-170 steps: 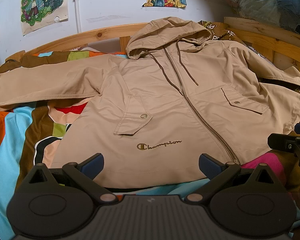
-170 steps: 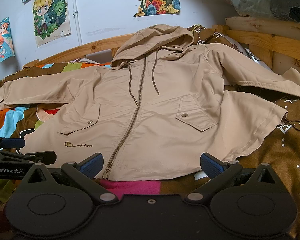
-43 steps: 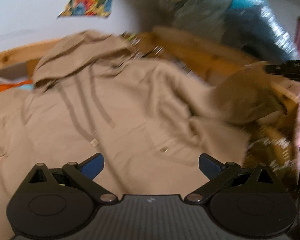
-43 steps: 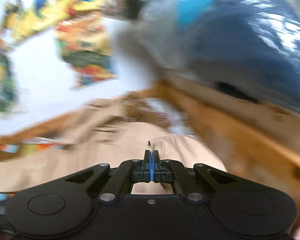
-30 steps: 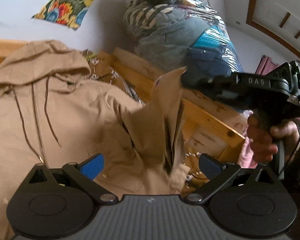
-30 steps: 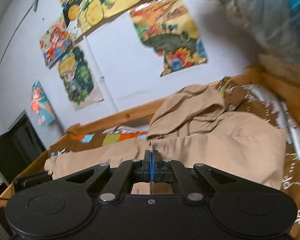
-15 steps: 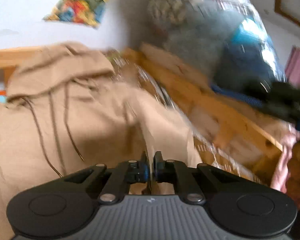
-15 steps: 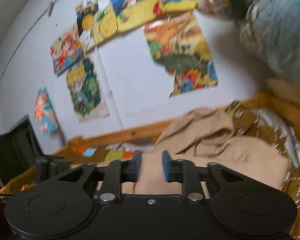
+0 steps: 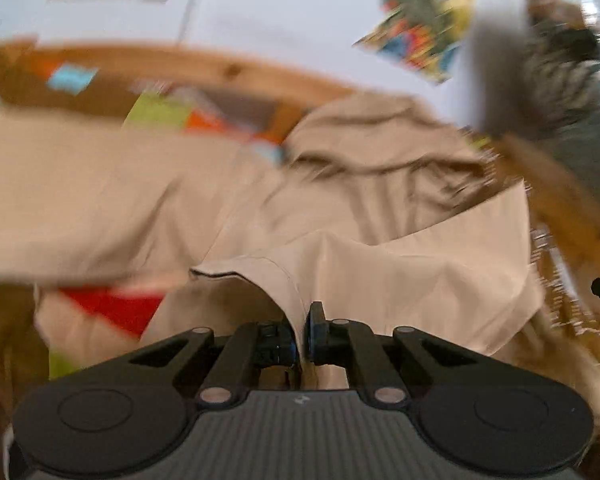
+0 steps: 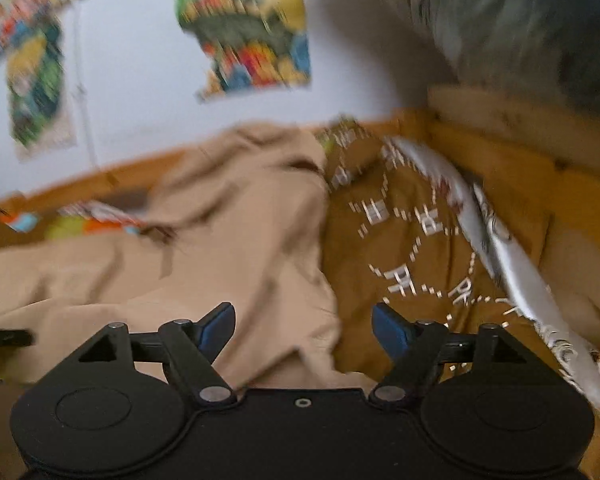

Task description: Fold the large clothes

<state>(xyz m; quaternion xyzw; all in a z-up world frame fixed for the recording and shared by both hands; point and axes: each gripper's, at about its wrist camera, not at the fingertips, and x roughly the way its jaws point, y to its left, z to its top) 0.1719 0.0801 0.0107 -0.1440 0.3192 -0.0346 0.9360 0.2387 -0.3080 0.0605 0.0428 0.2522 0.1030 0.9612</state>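
One sleeve has changed hands: the right hand-held gripper (image 10: 303, 326) now hangs open, while the left hand-held gripper (image 9: 300, 340) pinches the jacket (image 9: 400, 276) sleeve, carrying it inward across the bed (image 10: 412, 248); folding has begun.

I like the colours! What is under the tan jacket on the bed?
A patchwork bedspread in red, green and orange pokes out beside the tan jacket, plus a brown patterned blanket. What lies beneath the jacket's middle is covered.
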